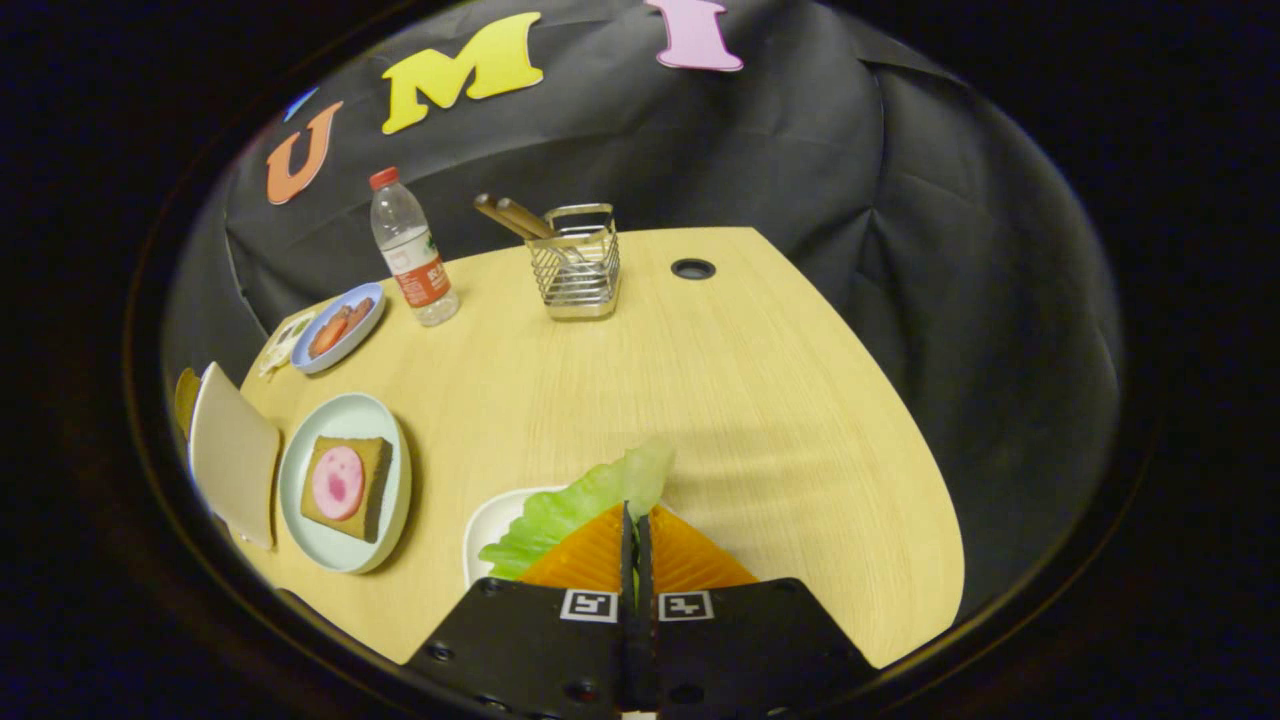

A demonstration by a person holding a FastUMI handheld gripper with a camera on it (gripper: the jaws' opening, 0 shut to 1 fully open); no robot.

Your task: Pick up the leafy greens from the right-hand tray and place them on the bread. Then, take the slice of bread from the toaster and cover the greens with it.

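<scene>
We've got the claw (636,520) pressed together, its two fingers nearly touching, with the leafy greens (580,505) pinched between them, and the leaf fans out ahead and off to the left of the tips, over the small white tray (490,530) just beside the fingers. The grip looks like a thin edge-of-the-leaf hold, and that's our first worry: a floppy leaf caught by a sliver can slide out on the way across, or tear if we swing too briskly. Our target sits well to the left, the bread (347,487) on the pale round plate (345,420), already carrying a pink slice of meat (337,482). We judge the drooping part of the leaf could drag over the plate's rim and fold under itself, landing half off the bread. Release too high and it may flutter sideways onto the desk (720,400). Coming in too low risks nudging the meat off centre or bumping the beige toaster (232,455) standing just beyond the plate, with its slice peeking out behind. The water bottle (412,250) and wire basket (580,270) stand well apart, no trouble there.
</scene>
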